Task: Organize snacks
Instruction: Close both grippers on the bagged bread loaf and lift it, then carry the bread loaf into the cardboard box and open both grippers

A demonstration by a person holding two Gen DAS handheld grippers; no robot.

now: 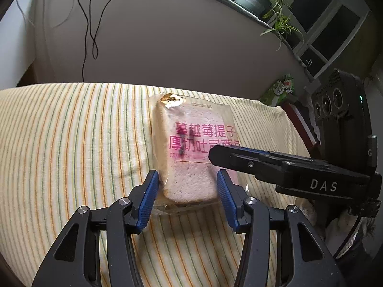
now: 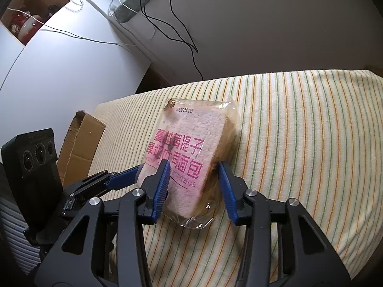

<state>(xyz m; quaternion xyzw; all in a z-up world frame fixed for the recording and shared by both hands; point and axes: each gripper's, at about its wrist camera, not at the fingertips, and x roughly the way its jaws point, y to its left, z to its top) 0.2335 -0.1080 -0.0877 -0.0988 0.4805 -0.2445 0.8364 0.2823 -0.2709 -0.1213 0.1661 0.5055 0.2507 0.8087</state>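
Note:
A clear packet of sliced toast bread (image 1: 189,150) with pink print lies on a striped cloth (image 1: 71,143). My left gripper (image 1: 188,193) is open, its blue pads on either side of the packet's near end, close to it. My right gripper (image 2: 194,186) is open too and straddles the same packet (image 2: 189,150) from the other side; I cannot tell whether its pads touch. The right gripper's finger (image 1: 251,161) reaches in over the packet in the left wrist view. The left gripper's finger (image 2: 119,179) shows at the packet's left edge in the right wrist view.
An open cardboard box (image 2: 81,143) stands off the left edge of the striped surface. A green snack packet (image 1: 278,91) and books (image 1: 301,122) lie beyond the far right corner. A white wall with hanging black cables (image 1: 88,24) rises behind.

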